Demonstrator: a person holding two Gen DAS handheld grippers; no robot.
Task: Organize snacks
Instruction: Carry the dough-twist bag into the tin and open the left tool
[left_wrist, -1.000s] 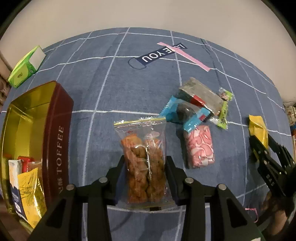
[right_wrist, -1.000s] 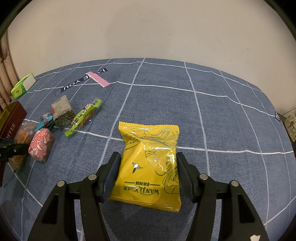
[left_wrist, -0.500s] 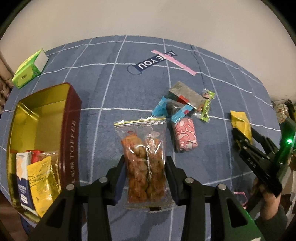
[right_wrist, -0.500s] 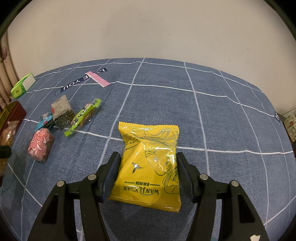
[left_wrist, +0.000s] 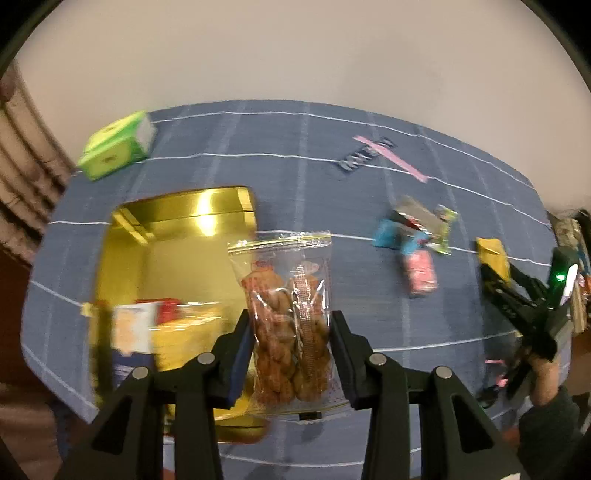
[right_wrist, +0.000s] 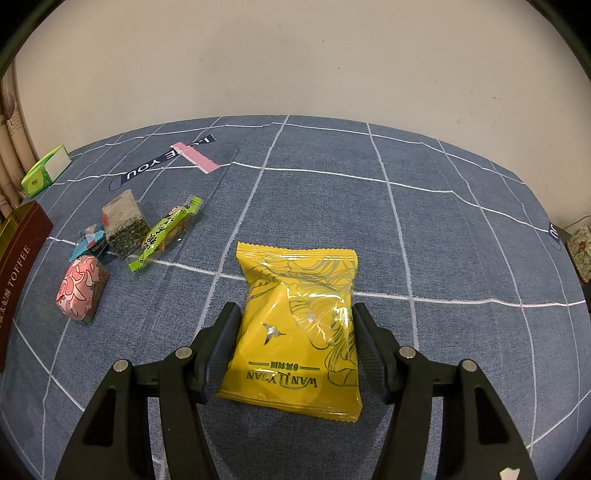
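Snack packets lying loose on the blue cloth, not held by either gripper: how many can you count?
4, clustered together: pink patterned packet nearest, blue wrapper behind it, dark speckled packet beside that, green bar rightmost. More may be hidden underneath.

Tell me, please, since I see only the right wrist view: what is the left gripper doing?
Observer: The left gripper is shut on a clear bag of brown snacks.
Operator: Where is that bag now?
Observer: It hangs at the tin's right edge.
Operator: Is the tin empty?
Observer: No, a few packets lie at its near end; they are blurred.
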